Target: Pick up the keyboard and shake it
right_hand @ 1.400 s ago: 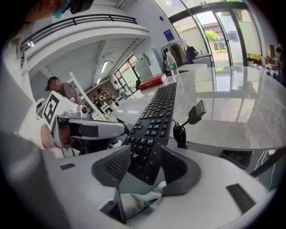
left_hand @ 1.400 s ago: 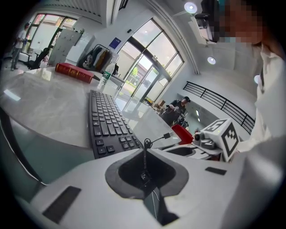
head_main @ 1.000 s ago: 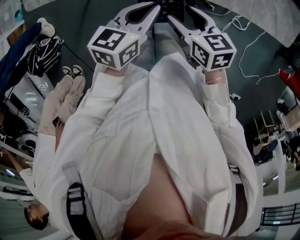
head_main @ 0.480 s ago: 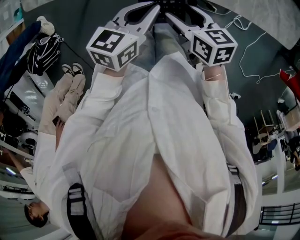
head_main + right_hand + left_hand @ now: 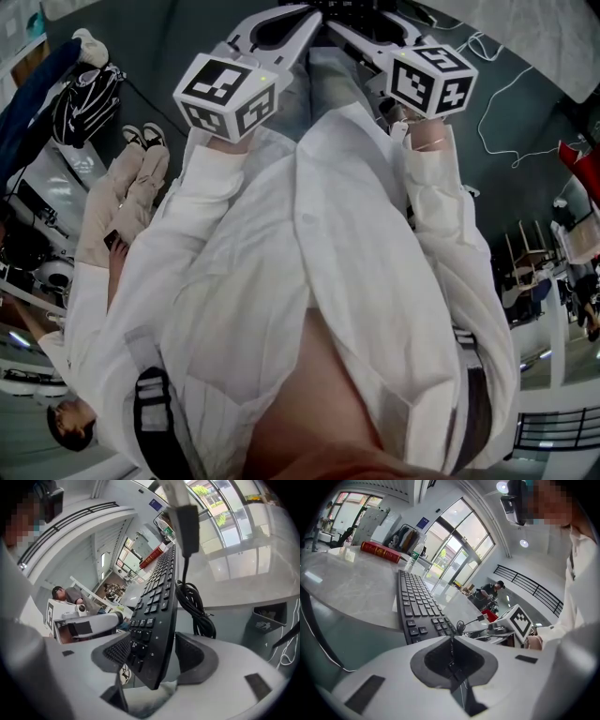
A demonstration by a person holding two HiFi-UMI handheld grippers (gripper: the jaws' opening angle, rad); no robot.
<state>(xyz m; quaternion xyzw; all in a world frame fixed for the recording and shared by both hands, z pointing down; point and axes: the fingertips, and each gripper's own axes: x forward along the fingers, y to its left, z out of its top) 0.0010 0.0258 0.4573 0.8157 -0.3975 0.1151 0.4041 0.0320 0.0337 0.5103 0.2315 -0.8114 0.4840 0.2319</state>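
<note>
Left gripper view: the left gripper [image 5: 451, 640] has its jaws pressed together, the dark pads [image 5: 436, 660] meeting on a thin seam with nothing caught between them. It sits close by the near corner of the keyboard [image 5: 419, 604].

- The keyboard is black and full-size. It lies flat on a pale, marble-look table [image 5: 347, 581] and runs away from the camera.
- Its near end juts past the table's rounded edge.
- A red book [image 5: 379, 551] lies flat on the far side of the table, with a clear bottle [image 5: 410, 562] just beside its end.

Right gripper view: the right gripper [image 5: 152, 652] has its jaws spread wide, and they have just been opening.

- The end of the keyboard stands between the jaws, seen nearly edge-on.
- A plain gap shows between the keyboard's back and the pad on that side.
- On the key side the other pad sits very near the keys. Whether it touches them cannot be settled from this angle, but no squeeze shows.
- A black coiled cable [image 5: 197, 613] hangs just beside the keyboard at the table's edge.

Head view: both grippers are held out in front of the person's white shirt [image 5: 309, 272], with their marker cubes uppermost. Their jaws converge on the keyboard at the top edge of the frame. A white cord [image 5: 497, 103] lies loose on the dark floor at the right.
</note>
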